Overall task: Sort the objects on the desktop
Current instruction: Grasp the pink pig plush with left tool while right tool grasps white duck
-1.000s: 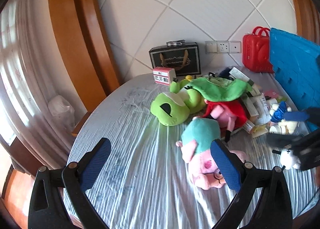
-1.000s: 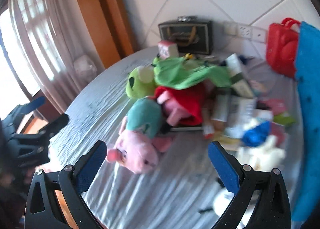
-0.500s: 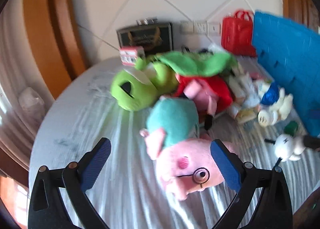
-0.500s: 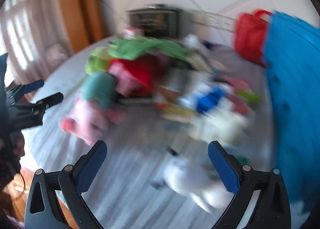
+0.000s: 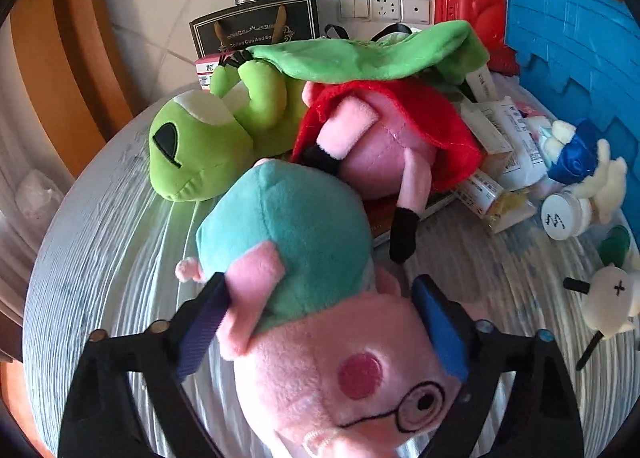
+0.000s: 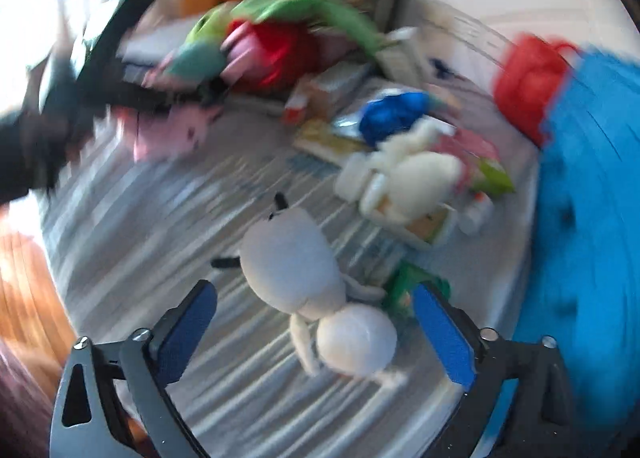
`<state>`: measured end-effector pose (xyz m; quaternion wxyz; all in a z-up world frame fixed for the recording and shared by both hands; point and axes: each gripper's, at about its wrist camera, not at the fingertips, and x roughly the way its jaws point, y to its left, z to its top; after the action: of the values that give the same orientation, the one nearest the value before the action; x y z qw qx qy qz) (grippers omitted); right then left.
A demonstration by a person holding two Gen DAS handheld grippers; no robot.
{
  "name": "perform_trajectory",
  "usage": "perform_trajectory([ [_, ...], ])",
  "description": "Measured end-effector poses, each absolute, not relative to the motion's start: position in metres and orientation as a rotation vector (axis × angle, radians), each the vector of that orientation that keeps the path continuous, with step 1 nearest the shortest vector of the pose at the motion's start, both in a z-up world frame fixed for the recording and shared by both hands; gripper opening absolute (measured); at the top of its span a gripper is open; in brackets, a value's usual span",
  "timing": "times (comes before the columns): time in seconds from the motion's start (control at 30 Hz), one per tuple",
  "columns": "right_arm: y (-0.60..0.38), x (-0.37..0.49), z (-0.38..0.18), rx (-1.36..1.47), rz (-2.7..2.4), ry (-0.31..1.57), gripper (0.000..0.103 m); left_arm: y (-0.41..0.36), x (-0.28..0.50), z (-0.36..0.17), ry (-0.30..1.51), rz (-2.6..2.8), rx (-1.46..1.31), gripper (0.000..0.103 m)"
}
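Since half a second ago the left tool [image 5: 320,322] has closed in on the pink pig [image 5: 320,338]: then the pig lay ahead of the fingers, now its neck sits between them, snout toward the camera, teal body away. The jaws are spread as wide as before; the left pad touches the pig's arm, the right pad lies against its head, but no squeeze shows, so the tool is released. The pig's long axis runs from the camera toward the pile, along the fingers.

The right tool [image 6: 316,322] has also dropped nearer; the white doll [image 6: 316,290], earlier ahead of the tips, now lies between the spread, released fingers, touching neither. Its long axis slants from upper left to lower right, larger head away from the camera. That view is blurred.

The pig lies on the striped counter [image 5: 112,242], its body against the red-caped pig [image 5: 384,145], beside the green frog [image 5: 200,149]. The doll lies on the counter near the blue crate [image 6: 592,217].
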<state>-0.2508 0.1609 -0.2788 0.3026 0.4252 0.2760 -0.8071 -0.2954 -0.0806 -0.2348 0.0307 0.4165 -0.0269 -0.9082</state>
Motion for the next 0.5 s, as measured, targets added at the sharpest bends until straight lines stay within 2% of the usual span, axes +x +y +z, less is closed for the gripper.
perform_trajectory([
  [0.1,0.15,-0.261,-0.301,1.099,-2.021,0.91,0.092,-0.084,-0.294,-0.231,-0.07,-2.8,1.288,0.081],
  [0.27,0.138,-0.273,-0.33,1.112,-1.854,1.009,0.083,-0.087,-0.294,-0.233,-0.075,-2.807,1.278,0.082],
  [0.33,0.134,-0.274,-0.333,1.103,-1.826,0.997,0.08,-0.087,-0.296,-0.237,-0.083,-2.796,1.278,0.087],
  [0.4,0.133,-0.282,-0.333,1.153,-1.835,0.937,0.074,-0.088,-0.299,-0.238,-0.07,-2.786,1.279,0.087],
  [0.43,0.134,-0.287,-0.333,1.191,-1.845,0.882,0.064,-0.087,-0.299,-0.237,-0.073,-2.786,1.286,0.085],
  [0.47,0.135,-0.29,-0.333,1.221,-1.852,0.842,0.057,-0.087,-0.299,-0.236,-0.073,-2.789,1.29,0.082],
  [0.5,0.136,-0.291,-0.332,1.243,-1.875,0.825,0.055,-0.087,-0.298,-0.233,-0.073,-2.794,1.287,0.074],
])
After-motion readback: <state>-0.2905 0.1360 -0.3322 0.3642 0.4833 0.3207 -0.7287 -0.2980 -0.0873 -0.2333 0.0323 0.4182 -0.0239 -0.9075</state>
